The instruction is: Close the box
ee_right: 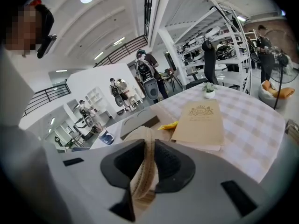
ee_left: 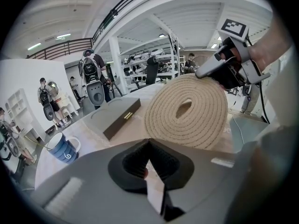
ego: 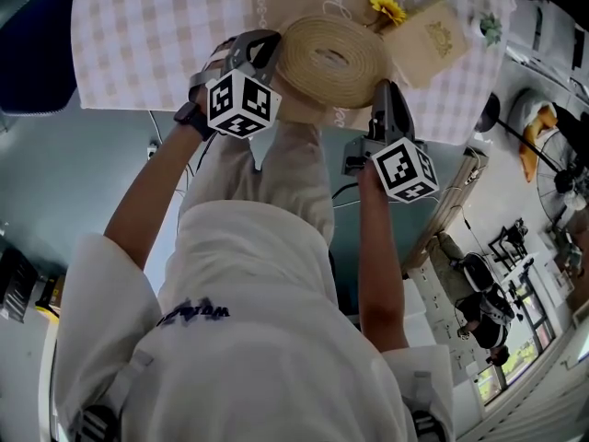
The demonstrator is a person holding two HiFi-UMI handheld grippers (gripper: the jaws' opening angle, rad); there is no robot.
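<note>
Gripping the woven round lid (ego: pixel 331 58) by its rim, my right hand-held gripper (ego: pixel 382 90) holds it tilted over the near edge of the table (ego: pixel 138 35); my left hand-held gripper (ego: pixel 253 49) waits just beside it, jaws together and empty; I judge the closing unfinished; the lid is not yet flat, and I cannot make out the box beneath it.

Seen in the right gripper view, this is a big open lab or workshop hall, with a high white ceiling (ee_right: pixel 117 17), a railed mezzanine (ee_right: pixel 120 50) at upper left, metal shelving racks (ee_right: pixel 229 36) at upper right, and people wearing backpack rigs (ee_right: pixel 148 76).
</note>
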